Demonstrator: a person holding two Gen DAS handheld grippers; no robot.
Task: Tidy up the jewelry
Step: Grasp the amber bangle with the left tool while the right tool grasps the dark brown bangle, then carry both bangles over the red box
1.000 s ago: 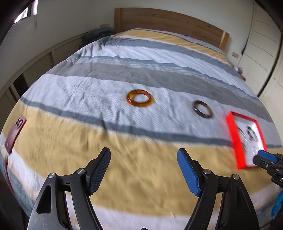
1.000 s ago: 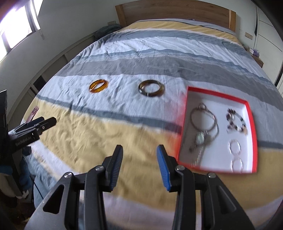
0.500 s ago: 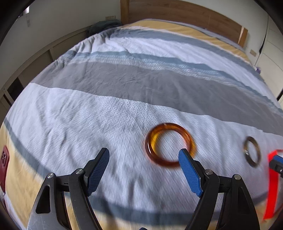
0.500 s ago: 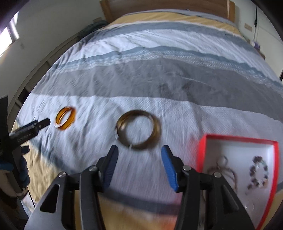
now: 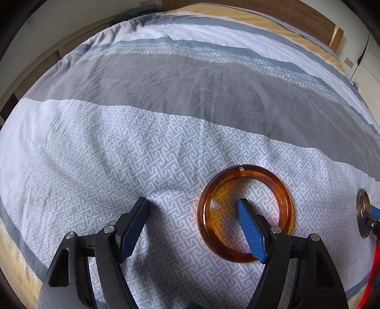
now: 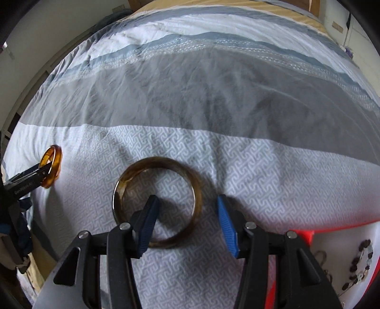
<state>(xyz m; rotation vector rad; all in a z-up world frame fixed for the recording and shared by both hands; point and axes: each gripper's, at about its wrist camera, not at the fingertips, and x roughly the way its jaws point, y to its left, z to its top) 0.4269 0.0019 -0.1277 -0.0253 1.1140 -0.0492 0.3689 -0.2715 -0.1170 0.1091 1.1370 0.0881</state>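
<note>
An amber bangle (image 5: 204, 214) lies flat on the patterned bedspread. My left gripper (image 5: 191, 202) is down over it, one finger inside the ring and the other outside to the left. Its jaws are closing, and the pads stand clear of the left rim between them. A dark brown bangle (image 6: 156, 161) lies to the right of the amber one. My right gripper (image 6: 187, 197) is open over it, left finger inside the ring and right finger outside. The right rim sits between the pads, untouched. Each view also shows the other bangle (image 6: 53, 166) (image 5: 363, 211) at its edge.
A red tray (image 6: 306, 234) with a white floor lies at the right, holding a bead bracelet (image 6: 361, 266) and other small pieces. The striped bedspread (image 5: 166, 83) runs back to a wooden headboard (image 5: 308, 14). Wooden furniture lines the wall on the left.
Both grippers have moved forward and down onto the bed. Each bangle, earlier ahead of the fingers, now has one finger inside its ring. The right jaws stand a little wider.
</note>
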